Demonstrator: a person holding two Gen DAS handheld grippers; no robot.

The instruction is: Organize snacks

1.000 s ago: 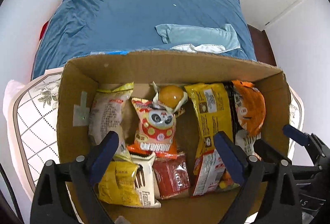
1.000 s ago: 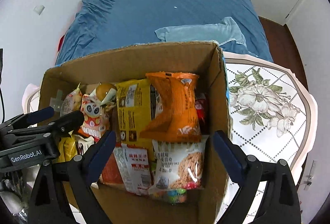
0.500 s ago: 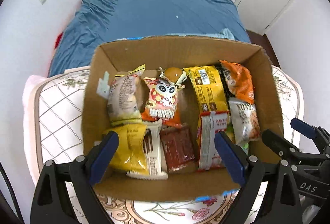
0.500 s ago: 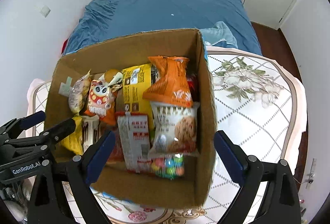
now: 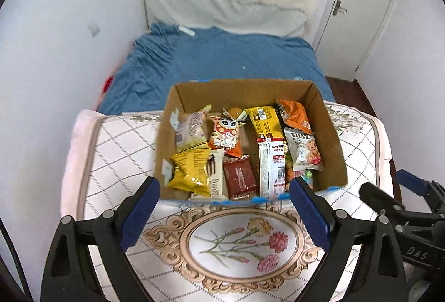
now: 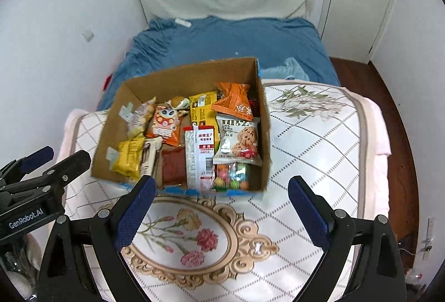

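An open cardboard box stands on a floral tablecloth and holds several snack packets laid side by side. Among them are a yellow bag, a panda-print orange packet, an orange pouch and a cookie pack. My left gripper hovers open and empty above the box's near edge. Over the cloth at the box's near right corner, my right gripper is open too, with nothing in it.
The table carries a white diamond-pattern cloth with a flower medallion. Behind it lies a bed with a blue cover and a white pillow. A white door stands at the back right, white walls on both sides.
Both grippers have pulled up and back from inside the box. The box now looks smaller and farther off, and the near tablecloth has come into view. Both stay open and empty.
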